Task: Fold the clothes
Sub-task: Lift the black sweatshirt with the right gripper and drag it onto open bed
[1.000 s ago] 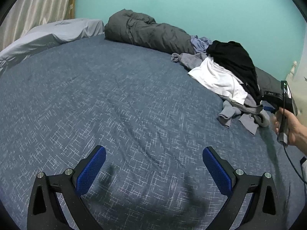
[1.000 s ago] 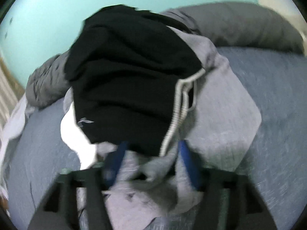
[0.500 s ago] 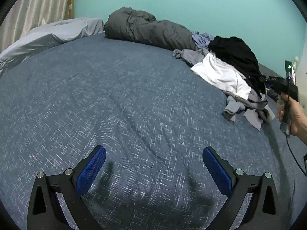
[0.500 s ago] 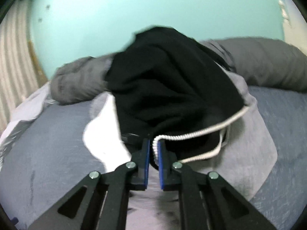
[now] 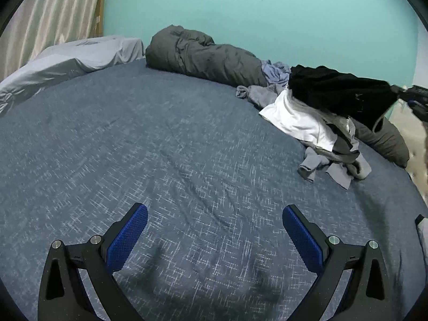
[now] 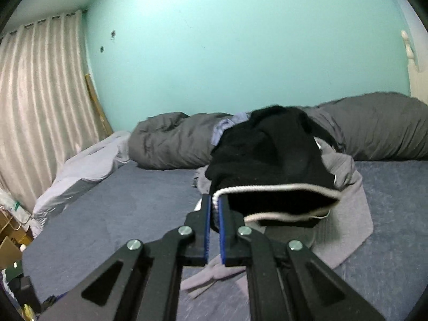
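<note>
Your right gripper (image 6: 215, 208) clamps black knit garment (image 6: 270, 160) by white-corded hem, stretching toward frame right; left gripper (image 5: 215, 220) wide, empty.

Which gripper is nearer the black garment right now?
Right. The right gripper is clamped on the black garment at its white-trimmed edge. The left gripper is open over bare bed cover, well away from that garment.

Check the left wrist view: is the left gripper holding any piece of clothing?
No. The left gripper stands wide open over the bare blue bedspread, with nothing between its pads and the clothes pile lying far off.
</note>
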`<state>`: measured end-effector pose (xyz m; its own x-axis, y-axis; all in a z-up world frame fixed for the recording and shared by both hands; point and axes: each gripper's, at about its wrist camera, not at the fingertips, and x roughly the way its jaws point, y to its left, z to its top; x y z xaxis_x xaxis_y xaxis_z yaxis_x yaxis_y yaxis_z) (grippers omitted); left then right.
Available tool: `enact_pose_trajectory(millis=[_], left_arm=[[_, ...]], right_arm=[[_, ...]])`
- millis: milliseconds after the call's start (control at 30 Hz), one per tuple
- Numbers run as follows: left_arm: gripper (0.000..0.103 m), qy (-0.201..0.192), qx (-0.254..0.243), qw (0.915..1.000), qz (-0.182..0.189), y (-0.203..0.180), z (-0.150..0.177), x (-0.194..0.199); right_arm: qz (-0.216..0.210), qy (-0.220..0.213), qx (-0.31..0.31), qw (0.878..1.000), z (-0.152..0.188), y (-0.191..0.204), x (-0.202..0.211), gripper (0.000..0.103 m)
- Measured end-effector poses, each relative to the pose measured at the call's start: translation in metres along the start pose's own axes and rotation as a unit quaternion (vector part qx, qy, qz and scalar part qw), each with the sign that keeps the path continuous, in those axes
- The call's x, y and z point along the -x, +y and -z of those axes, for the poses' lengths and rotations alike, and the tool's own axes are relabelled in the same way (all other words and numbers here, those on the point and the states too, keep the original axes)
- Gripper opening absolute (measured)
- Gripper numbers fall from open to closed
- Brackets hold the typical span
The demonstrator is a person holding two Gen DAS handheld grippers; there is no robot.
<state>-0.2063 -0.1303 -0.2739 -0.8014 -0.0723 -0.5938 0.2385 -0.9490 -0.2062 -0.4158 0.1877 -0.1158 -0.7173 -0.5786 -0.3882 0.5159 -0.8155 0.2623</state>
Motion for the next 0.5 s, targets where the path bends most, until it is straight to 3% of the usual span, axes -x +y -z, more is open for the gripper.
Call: enact_pose_trajectory(millis=[233, 500], left_arm=[[0.103, -0.022, -0.021, 0.9994, 0.018, 0.008, 0.006, 0.051], [0.103, -0.038, -0.01, 0.999, 0.023, 0.023, 0.027, 0.122]], right_arm=[[-0.013, -0.023, 0.001, 1.0, -0.016, 0.051, 0.092, 0.002], [-0.008, -0.037, 0.021, 0.999, -0.026, 0.103, 0.188, 0.002]])
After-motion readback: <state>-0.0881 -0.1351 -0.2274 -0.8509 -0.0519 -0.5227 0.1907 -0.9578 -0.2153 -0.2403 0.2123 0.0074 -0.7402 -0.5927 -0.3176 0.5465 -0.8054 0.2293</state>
